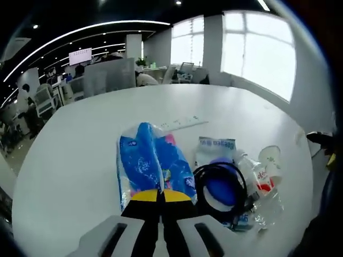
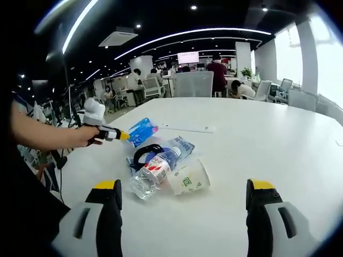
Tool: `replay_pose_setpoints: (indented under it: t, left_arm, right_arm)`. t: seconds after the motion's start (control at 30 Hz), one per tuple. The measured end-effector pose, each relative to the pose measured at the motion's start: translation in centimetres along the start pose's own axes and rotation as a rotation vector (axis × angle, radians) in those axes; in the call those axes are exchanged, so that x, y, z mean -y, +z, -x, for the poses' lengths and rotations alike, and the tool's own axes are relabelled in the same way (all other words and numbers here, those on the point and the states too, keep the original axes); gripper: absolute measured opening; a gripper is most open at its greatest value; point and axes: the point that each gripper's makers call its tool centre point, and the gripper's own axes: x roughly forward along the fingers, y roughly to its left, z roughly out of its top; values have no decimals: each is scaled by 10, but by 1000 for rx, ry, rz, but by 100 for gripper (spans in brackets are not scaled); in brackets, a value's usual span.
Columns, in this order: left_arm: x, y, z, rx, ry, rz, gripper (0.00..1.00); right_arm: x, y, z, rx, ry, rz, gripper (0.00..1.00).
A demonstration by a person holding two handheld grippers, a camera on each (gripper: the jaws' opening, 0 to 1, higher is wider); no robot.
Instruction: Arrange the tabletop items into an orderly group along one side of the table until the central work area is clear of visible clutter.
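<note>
My left gripper (image 1: pixel 159 196) is shut, its yellow tips pinching the near end of a blue tissue pack (image 1: pixel 153 160) on the white table (image 1: pixel 80 139). Right of the pack lies a coiled black cable (image 1: pixel 220 182) on a blue-and-white packet (image 1: pixel 215 145), then a clear bottle with a red label (image 1: pixel 258 184) on its side and a paper cup (image 1: pixel 271 160). In the right gripper view, a hand holds the left gripper (image 2: pixel 126 136) on the tissue pack (image 2: pixel 142 130). My right gripper (image 2: pixel 185 186) stands open, empty, just short of the bottle (image 2: pixel 153 174) and the tipped cup (image 2: pixel 188 179).
A long white strip (image 2: pixel 187 128) lies flat on the table beyond the cluster. The table's far half (image 2: pixel 268 128) is bare. Chairs, desks and seated people stand behind the table's far edge, and bright windows (image 1: pixel 257 48) lie to one side.
</note>
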Motion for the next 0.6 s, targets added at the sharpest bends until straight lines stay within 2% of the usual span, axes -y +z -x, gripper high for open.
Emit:
replay_pose_setpoints:
  t: [0.4,0.6]
  left_arm:
    - [23,30,17,21,-102,-80,0]
    - [43,46,25,28,-164,-137,0]
  right_arm:
    - [-10,5,4,6,9,23,100]
    - [-14,4,6,1,18,35,100]
